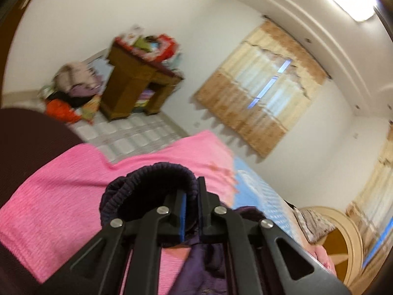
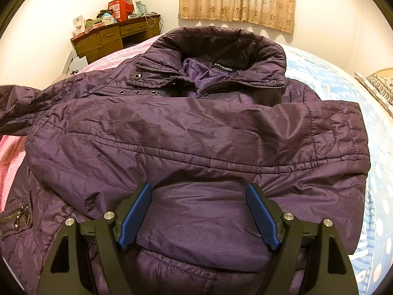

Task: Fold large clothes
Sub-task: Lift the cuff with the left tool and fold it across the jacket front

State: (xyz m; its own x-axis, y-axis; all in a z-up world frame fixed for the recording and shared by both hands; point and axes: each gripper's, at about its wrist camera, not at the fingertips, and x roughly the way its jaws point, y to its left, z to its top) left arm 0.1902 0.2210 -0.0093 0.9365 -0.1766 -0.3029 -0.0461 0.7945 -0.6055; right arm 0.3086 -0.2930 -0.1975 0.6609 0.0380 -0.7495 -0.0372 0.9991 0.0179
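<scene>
A large purple padded jacket lies spread on the bed, collar at the far end, one sleeve folded across its chest. My right gripper is open just above the jacket's lower front, with nothing between its blue pads. My left gripper is shut on the jacket's dark ribbed knit cuff and holds it lifted above the pink blanket. Purple sleeve fabric hangs below the left gripper.
The bed has a pink blanket on its left and a blue dotted sheet on its right. A wooden desk piled with clutter stands by the far wall. Curtains cover the window. A pillow lies at far right.
</scene>
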